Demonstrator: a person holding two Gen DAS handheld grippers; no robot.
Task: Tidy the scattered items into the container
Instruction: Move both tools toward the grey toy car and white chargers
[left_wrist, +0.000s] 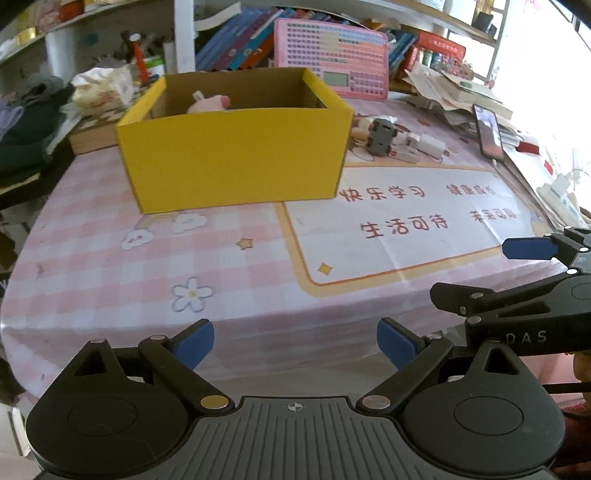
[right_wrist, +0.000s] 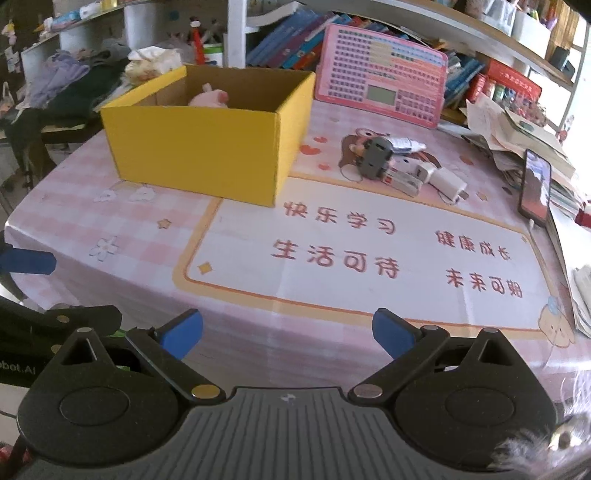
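Between picks: left gripper (left_wrist: 295, 345) and right gripper (right_wrist: 287, 334) agape, empty. Pink toy (right_wrist: 210, 99) inside yellow box (right_wrist: 207, 147). Next: reach for grey toy car (right_wrist: 373, 159), white charger (right_wrist: 448, 183).

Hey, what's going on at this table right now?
A person holds two tools, the left tool and the right tool, both open and empty near the table's front edge. A yellow box already has a pink toy inside. A gray toy car, a white charger and other small items lie beside it.
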